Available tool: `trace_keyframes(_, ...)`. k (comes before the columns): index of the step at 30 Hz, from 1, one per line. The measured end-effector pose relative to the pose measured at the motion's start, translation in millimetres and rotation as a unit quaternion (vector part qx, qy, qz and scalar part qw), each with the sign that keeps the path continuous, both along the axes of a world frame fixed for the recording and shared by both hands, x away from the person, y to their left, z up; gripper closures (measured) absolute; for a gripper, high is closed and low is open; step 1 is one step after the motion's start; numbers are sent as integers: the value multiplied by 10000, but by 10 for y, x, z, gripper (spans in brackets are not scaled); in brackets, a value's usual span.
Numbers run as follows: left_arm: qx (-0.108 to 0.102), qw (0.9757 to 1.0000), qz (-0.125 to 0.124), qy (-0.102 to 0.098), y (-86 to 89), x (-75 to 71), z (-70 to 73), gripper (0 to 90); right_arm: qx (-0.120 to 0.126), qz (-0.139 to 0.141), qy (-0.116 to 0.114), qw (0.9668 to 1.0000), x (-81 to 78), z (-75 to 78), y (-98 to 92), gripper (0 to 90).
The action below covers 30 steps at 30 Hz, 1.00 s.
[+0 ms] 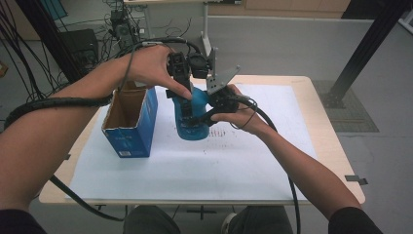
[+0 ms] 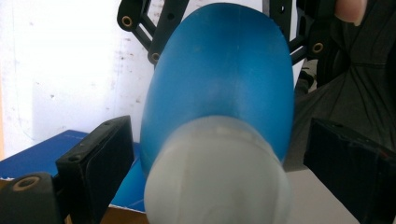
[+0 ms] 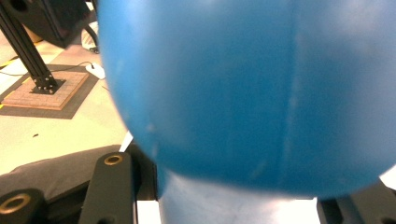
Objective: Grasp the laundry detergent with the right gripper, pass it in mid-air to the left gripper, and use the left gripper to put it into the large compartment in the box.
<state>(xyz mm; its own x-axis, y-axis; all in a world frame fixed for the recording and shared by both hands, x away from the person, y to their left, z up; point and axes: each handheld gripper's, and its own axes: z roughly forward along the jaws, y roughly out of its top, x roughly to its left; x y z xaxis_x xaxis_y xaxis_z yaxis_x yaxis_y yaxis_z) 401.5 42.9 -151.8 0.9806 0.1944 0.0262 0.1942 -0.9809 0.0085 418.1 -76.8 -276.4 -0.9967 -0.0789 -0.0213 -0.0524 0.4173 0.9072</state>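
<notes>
A blue bottle [image 1: 192, 117] with a pale grey cap [image 2: 215, 172] is held upright over the white sheet. My right gripper [image 1: 210, 111] comes in from the right and is shut on the bottle's body [image 3: 243, 88]; its black linkages [image 2: 156, 32] flank the bottle in the left gripper view. My left gripper [image 1: 184, 87] hangs above the bottle and points down at the cap. It [image 2: 215, 156] is open, its pads [image 2: 100, 156] standing either side of the cap with small gaps.
An open-topped blue cardboard box [image 1: 132, 122] stands just left of the bottle. A white sheet [image 1: 195, 165] covers most of the wooden table [image 1: 331, 141]. Cables trail from both grippers. A black frame post [image 1: 363, 48] stands on the floor at the right.
</notes>
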Motion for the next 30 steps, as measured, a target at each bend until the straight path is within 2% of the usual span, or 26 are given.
trace_keyframes(9, 12, 10000, -11, -27, -21, 9, -5, 104, 78, 32, 10, 10000, -8, 11, -1, 437)
trace_keyframes(18, 92, 9999, -67, -89, -38, 15, -31, 234, 112, 69, 24, 9999, -13, 21, -14, 437)
trace_keyframes(20, 86, 9999, -66, -72, -37, 17, -37, 307, 107, 69, 11, 9999, -18, 21, -15, 436)
trace_keyframes(23, 57, 9999, -85, -30, -39, 15, -43, 362, 112, 61, 24, 9999, -17, 20, -18, 437)
trace_keyframes(30, 144, 9998, -100, -31, -61, 24, -70, 370, 148, 78, 18, 9999, -8, -11, -20, 436)
